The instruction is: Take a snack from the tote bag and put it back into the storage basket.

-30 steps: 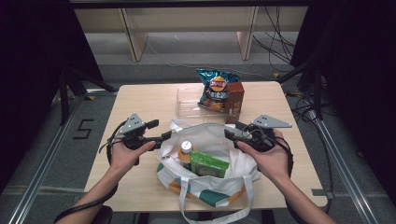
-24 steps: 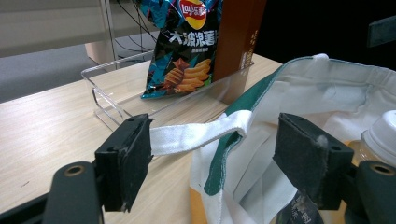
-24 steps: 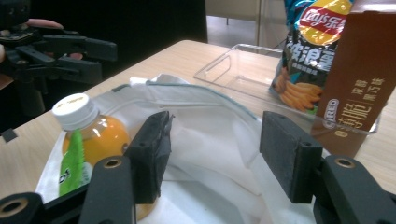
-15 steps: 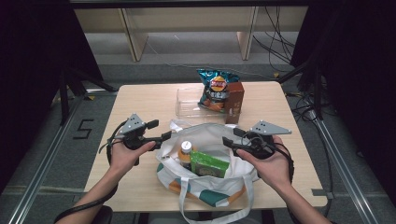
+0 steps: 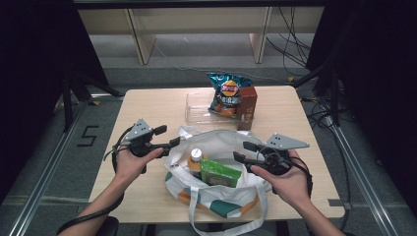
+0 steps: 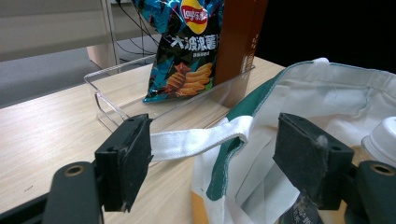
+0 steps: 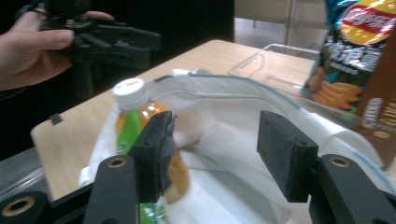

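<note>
Dropping slightly toward the bag (image 5: 216,147), the right gripper (image 5: 244,151) narrows its still-apart jaws; left gripper (image 5: 167,137) gapes. Bottle (image 5: 195,160) and packet (image 5: 220,173) remain unpacked.

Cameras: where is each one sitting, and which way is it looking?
High view: above the table's near side, looking forward and down at the tote bag; both forearms, left gripper, right gripper.
Left gripper view: rides on that gripper, facing the bag's strap and chips bag.
Right gripper view: rides on that gripper, facing the bottle; the other hand shows.
All views share the tote bag and chips.
</note>
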